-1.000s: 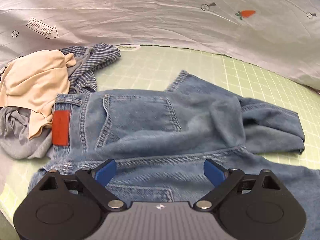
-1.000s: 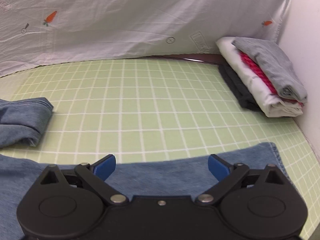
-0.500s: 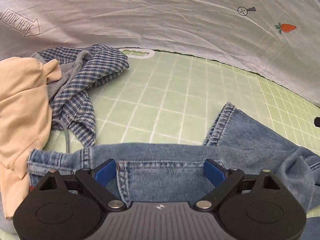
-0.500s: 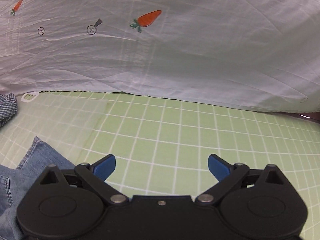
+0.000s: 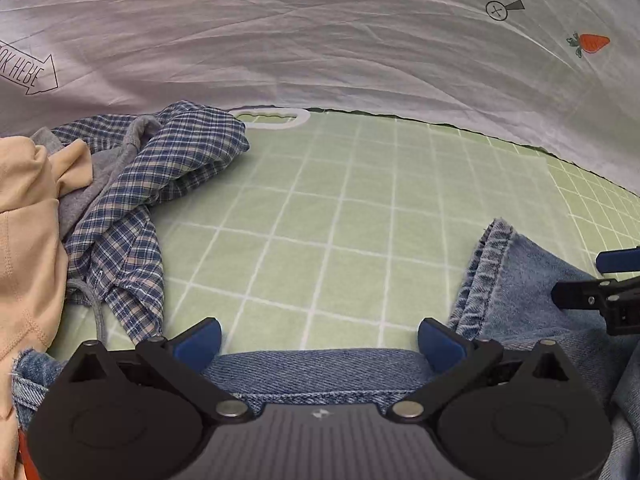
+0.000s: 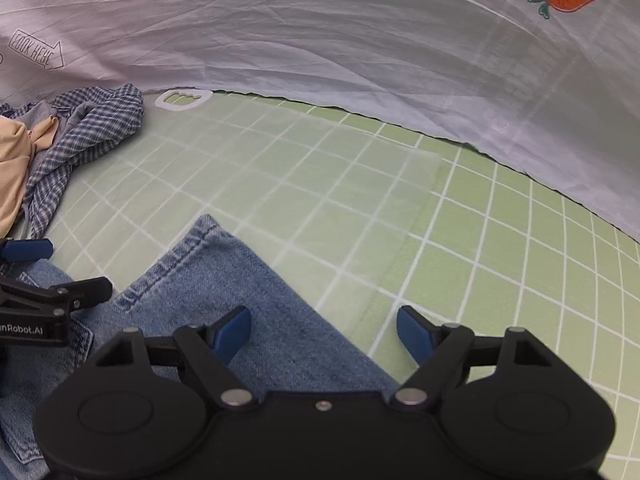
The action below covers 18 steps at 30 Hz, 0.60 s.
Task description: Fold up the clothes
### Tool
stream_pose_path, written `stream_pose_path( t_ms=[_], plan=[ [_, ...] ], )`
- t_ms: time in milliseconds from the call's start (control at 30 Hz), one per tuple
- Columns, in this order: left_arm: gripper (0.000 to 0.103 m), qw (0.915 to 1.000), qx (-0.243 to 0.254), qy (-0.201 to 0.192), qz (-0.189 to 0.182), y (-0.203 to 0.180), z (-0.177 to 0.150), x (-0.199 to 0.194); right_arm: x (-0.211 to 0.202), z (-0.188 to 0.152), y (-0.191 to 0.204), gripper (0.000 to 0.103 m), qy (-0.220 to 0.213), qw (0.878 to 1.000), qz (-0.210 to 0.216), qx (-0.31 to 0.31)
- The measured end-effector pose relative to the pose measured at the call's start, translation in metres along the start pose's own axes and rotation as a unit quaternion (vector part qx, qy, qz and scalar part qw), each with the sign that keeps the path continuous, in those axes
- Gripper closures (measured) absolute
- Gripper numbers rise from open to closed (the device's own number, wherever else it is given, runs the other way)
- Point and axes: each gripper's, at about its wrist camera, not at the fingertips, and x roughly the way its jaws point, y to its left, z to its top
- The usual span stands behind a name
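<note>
Blue jeans lie flat on the green gridded mat. My right gripper hovers over the edge of a folded-over leg near its hem. Its jaws are closing: the left pad is over denim, the right pad over mat, and neither presses on the cloth. My left gripper hangs over the jeans' waistband edge with its jaws opening wide and nothing gripped. The same hem shows in the left wrist view beside a right-gripper blue fingertip. A left-gripper blue fingertip shows at the right wrist view's left edge.
A heap of unfolded clothes lies at the left: a blue plaid shirt, a grey garment and a beige one. A white printed sheet hangs behind the mat. The mat's white handle cutout is at the back.
The left gripper moved forward from over the jeans' seat to the waistband edge. The right gripper swept left from the mat's right end to the jeans' leg, and its jaws narrowed.
</note>
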Motion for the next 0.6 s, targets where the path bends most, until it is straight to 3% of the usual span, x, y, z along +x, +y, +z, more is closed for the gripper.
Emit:
stream_pose_path(
  t_ms=[100, 133, 333, 600],
  plan=[
    [0.0, 1.0, 0.0, -0.006, 0.001, 0.0, 0.0, 0.001, -0.002, -0.003, 0.002, 0.025, -0.003, 1.0, 0.003, -0.007],
    [0.0, 1.0, -0.001, -0.008, 0.002, -0.001, -0.001, 0.001, -0.003, -0.004, 0.003, 0.031, -0.007, 1.0, 0.007, -0.01],
    [0.0, 0.9999, -0.001, -0.01, 0.001, -0.001, -0.001, 0.001, -0.013, -0.007, 0.002, 0.102, -0.031, 0.999, 0.004, -0.034],
    [0.0, 0.9998, -0.011, -0.007, -0.014, 0.005, -0.001, -0.001, -0.05, -0.027, -0.005, 0.103, -0.081, 0.992, -0.068, -0.075]
  ],
)
